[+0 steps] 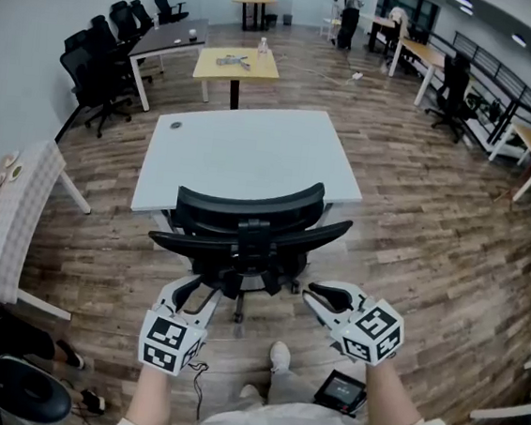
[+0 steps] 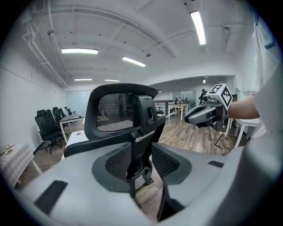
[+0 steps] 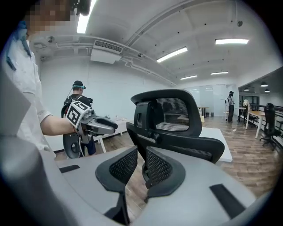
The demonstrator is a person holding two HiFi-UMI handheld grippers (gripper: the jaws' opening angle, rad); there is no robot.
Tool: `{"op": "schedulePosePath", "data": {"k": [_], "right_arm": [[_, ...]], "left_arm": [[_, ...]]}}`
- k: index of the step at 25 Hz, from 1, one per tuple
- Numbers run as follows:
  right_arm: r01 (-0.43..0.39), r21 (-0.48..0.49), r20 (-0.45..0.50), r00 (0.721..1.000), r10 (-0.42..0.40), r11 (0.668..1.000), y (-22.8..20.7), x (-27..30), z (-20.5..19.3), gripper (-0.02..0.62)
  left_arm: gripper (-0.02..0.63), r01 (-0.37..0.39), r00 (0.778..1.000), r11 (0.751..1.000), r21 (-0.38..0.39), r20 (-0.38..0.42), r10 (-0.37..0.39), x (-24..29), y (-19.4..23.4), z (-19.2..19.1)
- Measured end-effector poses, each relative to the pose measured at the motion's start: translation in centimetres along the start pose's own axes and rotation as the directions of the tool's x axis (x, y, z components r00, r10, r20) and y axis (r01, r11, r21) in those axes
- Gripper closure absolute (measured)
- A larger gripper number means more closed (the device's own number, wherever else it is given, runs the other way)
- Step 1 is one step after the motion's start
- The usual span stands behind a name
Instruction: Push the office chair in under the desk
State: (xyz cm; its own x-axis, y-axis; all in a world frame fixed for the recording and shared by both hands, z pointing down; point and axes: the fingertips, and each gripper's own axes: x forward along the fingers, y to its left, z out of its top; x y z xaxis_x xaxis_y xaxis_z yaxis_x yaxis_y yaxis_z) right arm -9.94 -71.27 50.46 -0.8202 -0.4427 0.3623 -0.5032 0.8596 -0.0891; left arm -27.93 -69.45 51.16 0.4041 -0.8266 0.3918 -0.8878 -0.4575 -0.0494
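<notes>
Presently: office chair (image 1: 245, 224), black, curved mesh back on a central spine, standing at the white counter's (image 1: 243, 153) near edge. Left gripper (image 1: 193, 292) and right gripper (image 1: 318, 297) are behind it, jaws slightly apart and empty.

Open office: rows of desks (image 1: 252, 163), swivel chairs (image 1: 91, 75).

Office chair (image 1: 245, 225) before desk (image 1: 243, 153); left gripper (image 1: 196, 292), right gripper (image 1: 320, 299) behind chair

Bright, even light comes from long ceiling strips (image 2: 79, 51), which glare white in both gripper views. The white counter (image 1: 252, 158) looks pale, with soft shadows beneath it. Both gripper views bulge strongly and go black at the corners; the head view curves mildly.
</notes>
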Motion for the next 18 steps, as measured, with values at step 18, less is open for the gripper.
{"op": "schedulePosePath", "data": {"k": [18], "right_arm": [[-0.050, 0.026, 0.065, 0.997, 0.048, 0.998, 7.5, -2.7, -1.5, 0.563]], "left_arm": [[0.603, 0.124, 0.989, 0.992, -0.026, 0.080, -0.122, -4.6, -7.2, -0.7]]}}
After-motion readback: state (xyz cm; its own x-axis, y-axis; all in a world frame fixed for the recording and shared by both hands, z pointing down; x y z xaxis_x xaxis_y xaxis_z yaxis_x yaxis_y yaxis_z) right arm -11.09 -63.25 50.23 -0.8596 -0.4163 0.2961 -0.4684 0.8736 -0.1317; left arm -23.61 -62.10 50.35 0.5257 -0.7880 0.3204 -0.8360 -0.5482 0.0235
